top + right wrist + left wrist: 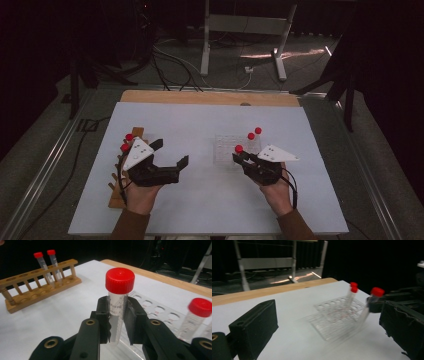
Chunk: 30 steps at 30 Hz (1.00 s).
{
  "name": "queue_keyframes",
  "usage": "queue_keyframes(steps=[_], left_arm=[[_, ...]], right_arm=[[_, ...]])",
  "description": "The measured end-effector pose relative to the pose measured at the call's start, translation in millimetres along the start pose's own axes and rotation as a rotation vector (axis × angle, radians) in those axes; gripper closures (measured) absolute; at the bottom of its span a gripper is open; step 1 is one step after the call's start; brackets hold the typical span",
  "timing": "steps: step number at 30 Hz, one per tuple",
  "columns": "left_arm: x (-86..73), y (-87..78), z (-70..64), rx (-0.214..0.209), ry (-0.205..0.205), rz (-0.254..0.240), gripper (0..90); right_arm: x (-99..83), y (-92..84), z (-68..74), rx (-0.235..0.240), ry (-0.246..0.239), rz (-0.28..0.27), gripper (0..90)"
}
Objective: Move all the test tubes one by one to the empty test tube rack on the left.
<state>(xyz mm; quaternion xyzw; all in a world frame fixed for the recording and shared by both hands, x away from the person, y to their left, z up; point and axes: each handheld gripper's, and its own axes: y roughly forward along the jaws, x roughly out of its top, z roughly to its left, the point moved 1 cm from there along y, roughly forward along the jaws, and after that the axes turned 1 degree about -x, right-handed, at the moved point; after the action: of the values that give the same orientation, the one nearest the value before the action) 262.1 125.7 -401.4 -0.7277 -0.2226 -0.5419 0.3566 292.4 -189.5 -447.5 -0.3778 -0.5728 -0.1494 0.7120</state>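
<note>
Right gripper view showed a clear tube (117, 307) with a red cap (120, 280) pinched upright between the two black jaws, the pads pressing its wall just below the cap. The right gripper (243, 159) held it at the near edge of the clear plastic rack (225, 150), above the rack's open holes (160, 310). Two more red-capped tubes (254, 134) already stood in that rack's far right part.

Across the white table (200, 210), the left gripper (172, 152) hung with its jaws wide apart and nothing between them, just beside the wooden rack (37, 285), where two further tubes (47, 262) leaned in their holes.

Judging from this, the held tube was probably about to go into a hole of the clear rack. The grip sat high on the tube, so its long lower end could swing and strike the rim of a hole instead of entering; a push then might tip or slide the light plastic rack, since nothing steadied it. The standing tubes were near, and a sideways drift of the right hand could knock them. In the left gripper view the tube and rack looked blurred, so exact alignment over a hole could not be judged.
</note>
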Motion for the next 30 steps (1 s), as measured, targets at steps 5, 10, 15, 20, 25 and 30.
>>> queue_keyframes(steps=[5, 10, 15, 20, 25, 30], left_arm=[[5.1, 21.3, -14.4, -0.047, 0.031, 0.043, 2.6], [6.0, 38.5, -26.6, -0.103, 0.038, 0.069, 3.9], [4.2, 51.8, -35.2, -0.138, 0.04, 0.085, 5.7], [-0.2, 63.4, -45.1, -0.171, 0.059, 0.115, 19.9], [-5.6, 74.9, -54.7, -0.215, 0.092, 0.149, 42.0], [-9.0, 83.5, -59.4, -0.222, 0.091, 0.169, 63.1]], right_arm=[[-2.1, 3.7, 8.3, 0.023, -0.011, 0.016, 73.9], [-3.9, 8.2, 15.6, 0.041, -0.026, 0.032, 73.9], [-5.5, 11.6, 22.3, 0.061, -0.042, 0.046, 73.9], [-5.3, 13.7, 28.5, 0.08, -0.056, 0.054, 73.9], [-5.3, 13.7, 30.0, 0.091, -0.059, 0.055, 73.8], [-5.7, 13.7, 30.8, 0.097, -0.068, 0.057, 73.8]])
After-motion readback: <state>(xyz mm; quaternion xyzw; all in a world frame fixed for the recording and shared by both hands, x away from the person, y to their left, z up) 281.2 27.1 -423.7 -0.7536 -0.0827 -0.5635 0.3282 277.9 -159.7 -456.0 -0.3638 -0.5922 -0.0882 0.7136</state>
